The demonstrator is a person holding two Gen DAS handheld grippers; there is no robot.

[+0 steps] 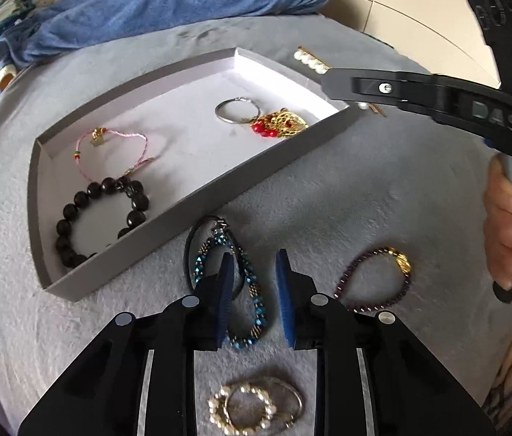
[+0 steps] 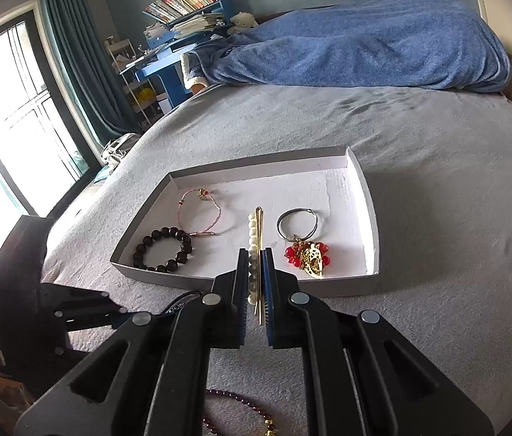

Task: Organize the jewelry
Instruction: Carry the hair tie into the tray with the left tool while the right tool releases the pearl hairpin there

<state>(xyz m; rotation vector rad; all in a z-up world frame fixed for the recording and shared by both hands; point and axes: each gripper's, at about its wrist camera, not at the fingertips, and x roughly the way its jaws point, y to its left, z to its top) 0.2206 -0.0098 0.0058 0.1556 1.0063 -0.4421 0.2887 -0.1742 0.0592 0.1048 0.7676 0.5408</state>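
Note:
A shallow white box (image 1: pixel 197 203) (image 2: pixel 370 218) lies on the grey bed. It holds a dark bead bracelet (image 1: pixel 103 218) (image 2: pixel 163 249), a pink cord bracelet (image 1: pixel 110 145) (image 2: pixel 199 214) and a key ring with red and gold charms (image 1: pixel 266 118) (image 2: pixel 305 247). My right gripper (image 2: pixel 255 254) (image 1: pixel 328 83) is shut on a pearl hair pin (image 2: pixel 254 232) (image 1: pixel 310 60), held above the box's near edge. My left gripper (image 1: pixel 252 265) is open above a blue bead bracelet (image 1: pixel 252 301) lying beside the box.
A purple bead bracelet (image 1: pixel 375 279) (image 2: pixel 241 407) and a pearl ring with a silver hoop (image 1: pixel 256 405) lie on the bed near me. A blue blanket (image 2: pixel 365 43) (image 1: pixel 168 3) is heaped at the far end. A desk with books (image 2: pixel 183 18) stands beyond.

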